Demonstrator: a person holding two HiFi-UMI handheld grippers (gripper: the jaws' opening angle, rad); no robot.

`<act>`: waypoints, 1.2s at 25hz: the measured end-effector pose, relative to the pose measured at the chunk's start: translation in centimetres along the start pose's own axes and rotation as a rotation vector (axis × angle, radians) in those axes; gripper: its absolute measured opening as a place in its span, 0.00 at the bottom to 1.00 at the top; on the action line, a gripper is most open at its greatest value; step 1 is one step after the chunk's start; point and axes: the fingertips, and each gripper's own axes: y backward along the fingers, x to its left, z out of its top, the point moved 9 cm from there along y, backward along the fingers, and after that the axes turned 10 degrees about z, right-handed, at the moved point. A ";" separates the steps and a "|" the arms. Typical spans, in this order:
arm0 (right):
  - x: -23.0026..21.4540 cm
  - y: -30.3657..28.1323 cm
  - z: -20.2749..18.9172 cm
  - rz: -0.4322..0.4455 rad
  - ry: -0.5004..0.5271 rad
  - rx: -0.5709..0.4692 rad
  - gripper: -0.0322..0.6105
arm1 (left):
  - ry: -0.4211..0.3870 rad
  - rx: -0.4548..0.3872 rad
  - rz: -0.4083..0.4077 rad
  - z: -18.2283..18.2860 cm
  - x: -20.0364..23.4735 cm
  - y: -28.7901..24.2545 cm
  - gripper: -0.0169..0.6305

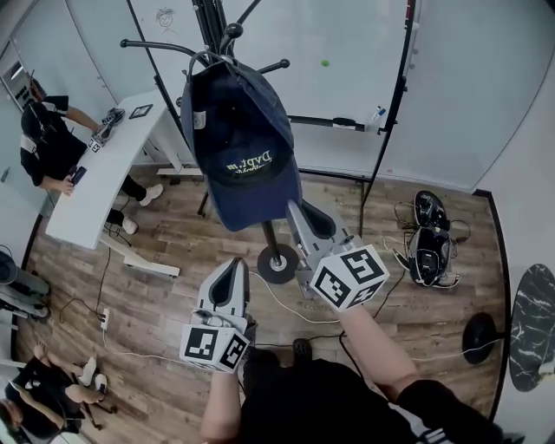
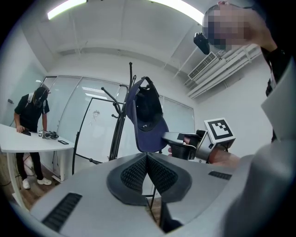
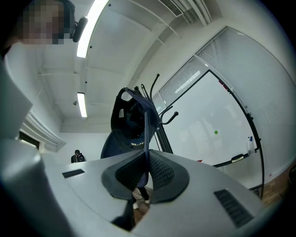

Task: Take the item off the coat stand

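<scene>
two grey, hard-shelled grippers down close, each carrying one black-and-white marker cube. the left gripper has its ribbed black pads pressed together with nothing between them, and it sits low, short of the cap. the right gripper is up higher and clamped on the brim, which shows as a thin dark blade pinched between its two pads. and there is the one cap: soft navy cloth, rounded crown, curved brim pointing down, yellow-green stitched lettering on the front, a small pale label inside. it hangs by its back opening on a hook of the coat stand, a thin black metal pole with several curved, knob-tipped arms and a round black base on the wood-plank floor. white cables trail across those planks. off to the right lie two black rounded objects, maybe headsets, hard to say from here. further back, one long white table with one person in black beside it, a second person low on the floor, and a whiteboard against the wall.
</scene>
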 end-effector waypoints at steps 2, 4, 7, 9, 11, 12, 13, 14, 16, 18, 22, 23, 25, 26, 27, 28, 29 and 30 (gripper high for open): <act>0.3 -0.5 -0.8 0.021 -0.013 0.015 0.12 | -0.004 0.004 0.017 0.0 0.5 0.3 0.05; 0.7 -0.8 -1.6 0.041 -0.026 0.028 0.12 | -0.007 0.008 0.037 0.0 1.1 0.7 0.05; 1.3 -1.4 -2.8 0.062 -0.050 0.057 0.12 | -0.009 0.012 0.071 0.2 2.1 1.6 0.05; 1.7 -1.7 -3.6 0.072 -0.064 0.079 0.12 | -0.013 0.015 0.092 0.2 2.5 2.1 0.05; 2.1 -1.9 -4.4 0.076 -0.075 0.097 0.12 | -0.021 0.019 0.106 0.1 2.9 2.4 0.05; 2.2 -1.9 -4.7 0.075 -0.080 0.104 0.12 | -0.024 0.022 0.109 0.0 3.1 2.5 0.05; 2.4 -2.0 -5.1 0.074 -0.085 0.113 0.12 | -0.025 0.024 0.111 -0.1 3.3 2.6 0.05; 2.5 -2.1 -5.4 0.073 -0.090 0.123 0.12 | -0.024 0.027 0.114 -0.2 3.5 2.7 0.05; 2.8 -2.2 -6.2 0.073 -0.102 0.146 0.12 | -0.021 0.031 0.121 -0.6 3.7 3.0 0.05; 2.9 -1.9 -7.1 0.071 -0.107 0.167 0.12 | -0.019 0.034 0.127 -1.1 3.7 3.4 0.05; 2.3 -0.5 -8.7 0.060 -0.101 0.194 0.12 | -0.026 0.043 0.130 -2.6 3.2 3.8 0.05; 2.2 -0.4 -8.9 0.055 -0.100 0.204 0.12 | -0.025 0.047 0.132 -2.7 3.2 3.8 0.05; 2.1 -0.5 -9.2 0.044 -0.098 0.226 0.12 | -0.017 0.054 0.136 -2.7 3.5 3.7 0.05; 2.0 -0.6 -9.3 0.040 -0.098 0.236 0.12 | -0.012 0.056 0.136 -2.6 3.6 3.5 0.05; 1.9 -0.6 -9.4 0.035 -0.097 0.245 0.12 | -0.008 0.057 0.136 -2.6 3.7 3.4 0.05; 1.7 -0.7 -9.6 0.031 -0.097 0.256 0.12 | -0.004 0.059 0.135 -2.6 3.7 3.2 0.05; 1.6 -0.7 -9.7 0.027 -0.098 0.267 0.12 | 0.000 0.062 0.133 -2.6 3.7 3.0 0.05; 1.6 -0.6 -9.8 0.022 -0.097 0.278 0.12 | 0.003 0.066 0.130 -2.6 3.7 2.8 0.05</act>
